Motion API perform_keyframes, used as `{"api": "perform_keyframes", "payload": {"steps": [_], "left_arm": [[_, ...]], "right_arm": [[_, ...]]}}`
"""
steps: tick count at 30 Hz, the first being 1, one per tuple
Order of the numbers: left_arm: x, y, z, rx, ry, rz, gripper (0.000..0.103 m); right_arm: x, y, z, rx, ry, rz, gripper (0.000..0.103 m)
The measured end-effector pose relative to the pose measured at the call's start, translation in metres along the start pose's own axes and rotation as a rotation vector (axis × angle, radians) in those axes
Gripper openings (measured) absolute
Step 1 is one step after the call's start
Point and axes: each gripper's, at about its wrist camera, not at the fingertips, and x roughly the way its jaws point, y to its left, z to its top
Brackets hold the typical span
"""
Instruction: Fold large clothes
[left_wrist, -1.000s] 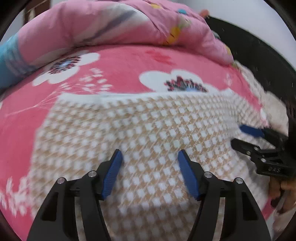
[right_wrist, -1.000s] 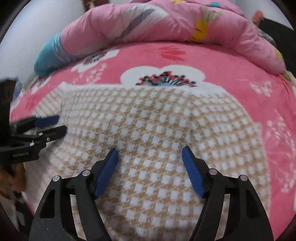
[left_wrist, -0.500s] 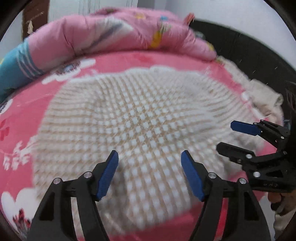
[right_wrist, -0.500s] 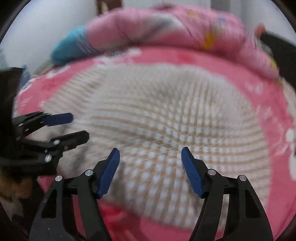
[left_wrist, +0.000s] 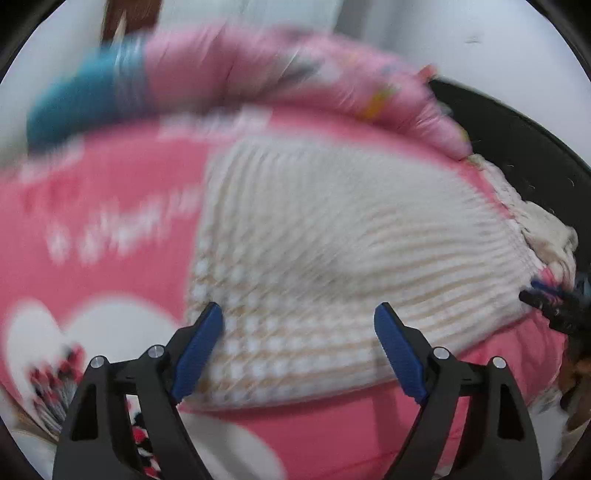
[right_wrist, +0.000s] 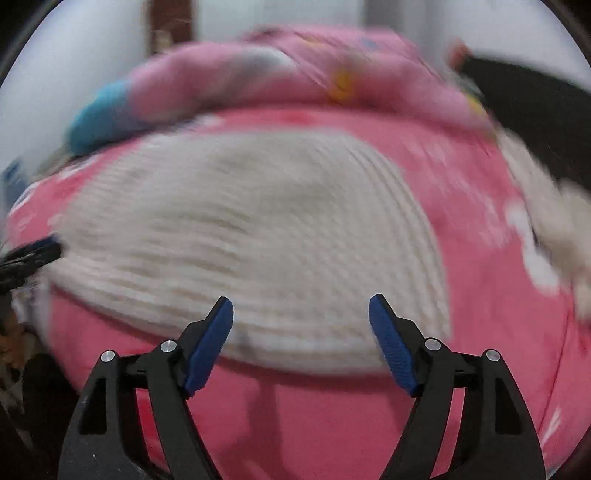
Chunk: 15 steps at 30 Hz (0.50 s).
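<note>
Checked sweater (left_wrist: 332, 266), cream and tan, lies folded flat on the pink flowered bedspread (left_wrist: 103, 229), and its near edge now shows with bare pink below it, where a second ago the knit filled the view under both tools. Left gripper (left_wrist: 298, 350) and right gripper (right_wrist: 301, 343) have drawn back, fingers spread wide, holding nothing. Both views are badly blurred. Beyond the sweater the rolled pink quilt (right_wrist: 295, 74) lies along the wall.
</note>
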Motion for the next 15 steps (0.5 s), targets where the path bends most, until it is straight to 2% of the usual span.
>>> {"api": "perform_keyframes", "payload": {"steps": [1, 2, 5, 7, 8, 10, 11, 12, 15], "left_arm": [[0.008, 0.009, 0.0, -0.034, 0.018, -0.038, 0.082], [0.005, 0.008, 0.001, -0.043, 0.0, -0.048, 0.082], [-0.021, -0.004, 0.006, -0.034, -0.053, -0.042, 0.082], [-0.033, -0.005, 0.0, -0.022, -0.088, -0.049, 0.083], [-0.029, 0.002, -0.002, -0.023, -0.079, -0.038, 0.085], [-0.008, 0.01, -0.008, -0.053, 0.002, -0.018, 0.085], [-0.003, 0.012, -0.006, -0.054, 0.005, -0.009, 0.085], [-0.006, 0.009, -0.007, -0.041, -0.005, 0.005, 0.085], [-0.025, -0.006, -0.001, -0.001, -0.035, 0.041, 0.085]], "right_arm": [[0.004, -0.009, -0.004, 0.037, 0.002, 0.039, 0.073], [-0.008, -0.008, -0.002, 0.031, -0.009, 0.034, 0.073], [-0.047, -0.005, -0.002, 0.046, -0.066, 0.019, 0.074], [-0.068, -0.008, -0.012, 0.05, -0.114, 0.036, 0.08], [-0.057, -0.007, -0.011, 0.046, -0.099, 0.026, 0.082], [-0.018, -0.009, -0.014, 0.051, 0.023, -0.01, 0.082], [-0.014, -0.007, -0.016, 0.044, 0.054, -0.046, 0.083], [-0.024, -0.002, -0.017, 0.028, 0.046, -0.063, 0.082], [-0.071, 0.012, -0.021, -0.004, -0.023, -0.008, 0.083]]}}
